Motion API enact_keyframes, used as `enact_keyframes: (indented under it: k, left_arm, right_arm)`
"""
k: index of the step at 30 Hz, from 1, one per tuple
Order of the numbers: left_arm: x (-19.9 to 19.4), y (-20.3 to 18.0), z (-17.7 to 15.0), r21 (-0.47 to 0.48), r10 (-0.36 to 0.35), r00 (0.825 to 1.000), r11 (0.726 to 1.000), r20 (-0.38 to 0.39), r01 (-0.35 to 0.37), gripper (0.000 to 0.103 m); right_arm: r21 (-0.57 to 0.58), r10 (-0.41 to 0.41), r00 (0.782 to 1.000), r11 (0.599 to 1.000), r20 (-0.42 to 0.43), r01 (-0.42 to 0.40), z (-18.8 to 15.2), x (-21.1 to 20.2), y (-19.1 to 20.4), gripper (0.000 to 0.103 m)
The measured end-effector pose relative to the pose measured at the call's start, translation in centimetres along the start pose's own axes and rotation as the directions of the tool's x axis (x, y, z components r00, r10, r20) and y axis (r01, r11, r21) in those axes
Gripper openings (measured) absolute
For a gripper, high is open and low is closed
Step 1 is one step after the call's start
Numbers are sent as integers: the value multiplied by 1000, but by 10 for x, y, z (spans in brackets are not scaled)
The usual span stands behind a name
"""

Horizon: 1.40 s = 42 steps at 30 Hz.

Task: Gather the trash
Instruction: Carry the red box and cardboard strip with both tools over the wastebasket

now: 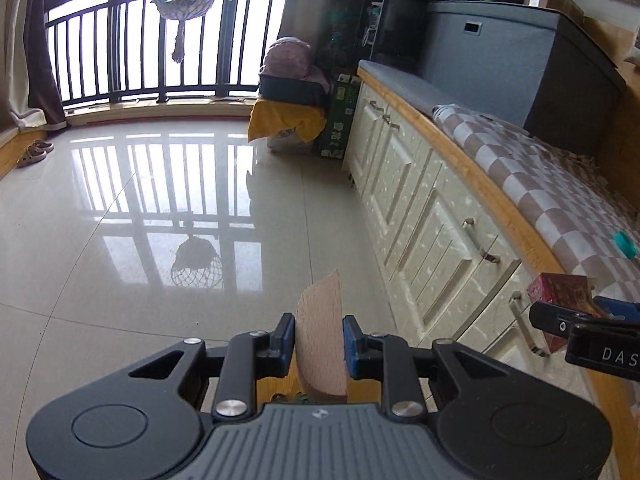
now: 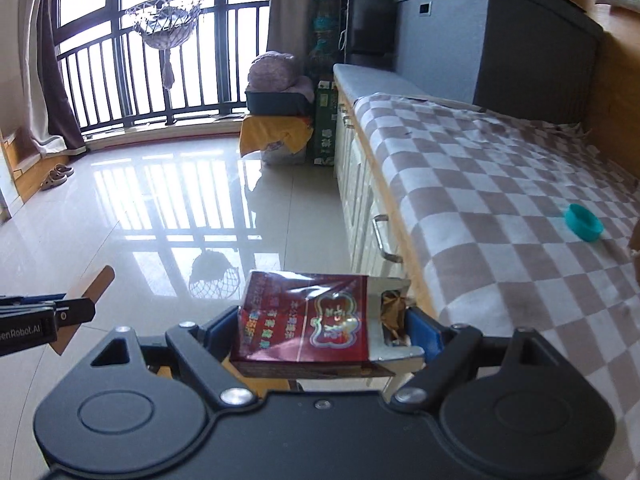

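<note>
My left gripper point(image 1: 319, 340) is shut on a curved piece of brown cardboard point(image 1: 322, 336), held above the glossy floor; the cardboard also shows in the right wrist view point(image 2: 94, 286). My right gripper point(image 2: 324, 332) is shut on an opened red cigarette pack point(image 2: 308, 320), held beside the bench edge; the pack shows at the right of the left wrist view point(image 1: 560, 292). A teal bottle cap point(image 2: 583, 222) lies on the checkered blanket point(image 2: 500, 200) to the right, and it also shows in the left wrist view point(image 1: 625, 244).
A bench with cream cabinet doors point(image 1: 420, 208) runs along the right. A grey storage box point(image 2: 500, 36) stands at its far end. A yellow-draped pile and green carton point(image 2: 296, 132) sit by the balcony railing point(image 2: 160, 92). Slippers point(image 2: 56, 176) lie at far left.
</note>
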<state>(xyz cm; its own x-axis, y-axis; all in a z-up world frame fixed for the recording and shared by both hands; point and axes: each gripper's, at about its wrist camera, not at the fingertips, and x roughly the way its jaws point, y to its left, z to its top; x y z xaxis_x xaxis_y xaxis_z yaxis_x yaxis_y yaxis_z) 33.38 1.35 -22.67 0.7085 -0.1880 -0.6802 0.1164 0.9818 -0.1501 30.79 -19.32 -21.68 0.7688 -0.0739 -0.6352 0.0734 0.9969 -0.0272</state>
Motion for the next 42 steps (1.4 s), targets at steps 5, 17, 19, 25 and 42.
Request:
enact_keyframes:
  k: [5,17,19,25,42]
  left_arm:
    - [30,12,-13,-5,22,999,1000,-46,-22,26]
    - [99,21,-30,-19,-16,985,1000,-170,12,26]
    - [106,24,-31,-19,-20,982,1000,-188,16,26]
    - [129,31,-41,-53,-35,961,998,-274,22,26]
    - [174,56,-81,-224,-68,873,973,-482,-48,27]
  right_arm:
    - [6,41,998,999,-45,-41,-11,35,18,87]
    - [-35,114,977,992,-178,-123,-34,108,41,87]
    - [-44,117,971,991,-207,-129,-38,119,44,87]
    - [-34,130,955,989,-266,-144,-43,145,47,87]
    - [-111,165,854,962,-494,-250,-89,197,63,87]
